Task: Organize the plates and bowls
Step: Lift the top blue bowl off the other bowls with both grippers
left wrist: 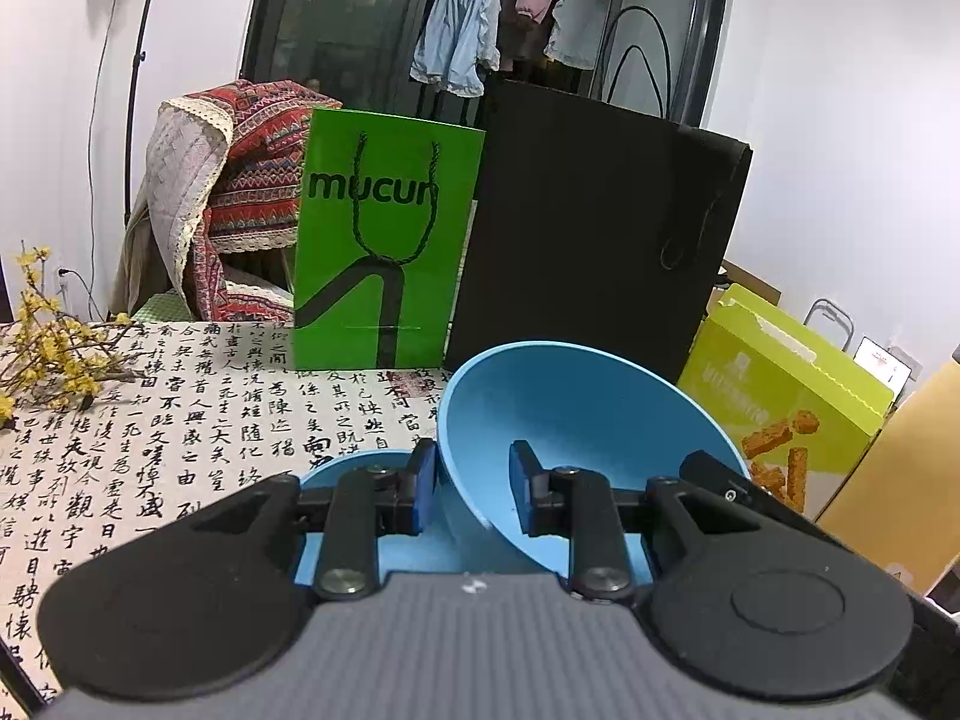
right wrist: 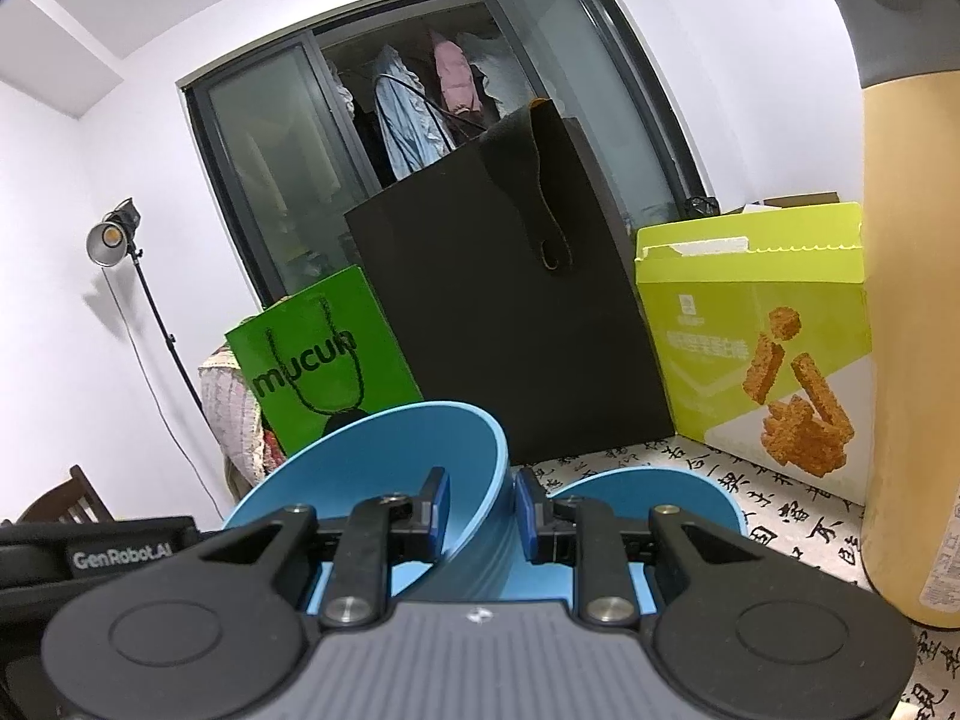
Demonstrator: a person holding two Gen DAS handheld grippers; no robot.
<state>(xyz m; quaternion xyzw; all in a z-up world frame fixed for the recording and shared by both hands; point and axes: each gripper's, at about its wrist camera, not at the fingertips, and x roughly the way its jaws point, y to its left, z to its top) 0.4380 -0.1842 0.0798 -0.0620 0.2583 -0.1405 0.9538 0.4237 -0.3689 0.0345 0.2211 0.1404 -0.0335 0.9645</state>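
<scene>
The left gripper (left wrist: 471, 489) straddled the left wall of a tilted blue bowl (left wrist: 576, 414), one blue pad outside it and the other inside; the pads stood visibly apart from the thin wall, so whether it was clamped or merely loose around the rim could not be told. In the right wrist view the right gripper (right wrist: 480, 507) sat over the right wall of the same blue bowl (right wrist: 384, 468), its pads close on either side of the wall, apparently grasping it. The bowl was lifted and tipped above the calligraphy-print tablecloth (left wrist: 180, 420), near the front of the scene. A second blue bowl (right wrist: 648, 492) lay lower, just beside and to the right of the held one in the right view; in the left view a blue rim (left wrist: 354, 462) peeked out left of the left gripper. Farther back stood a green paper bag (left wrist: 384, 240) on the left, a black bag (left wrist: 600, 240) in the middle, and a lime snack box (right wrist: 756, 336) on the right. A tall tan bottle (right wrist: 906, 330) rose at the near right, and yellow flowering twigs (left wrist: 48, 348) lay at the far left.
</scene>
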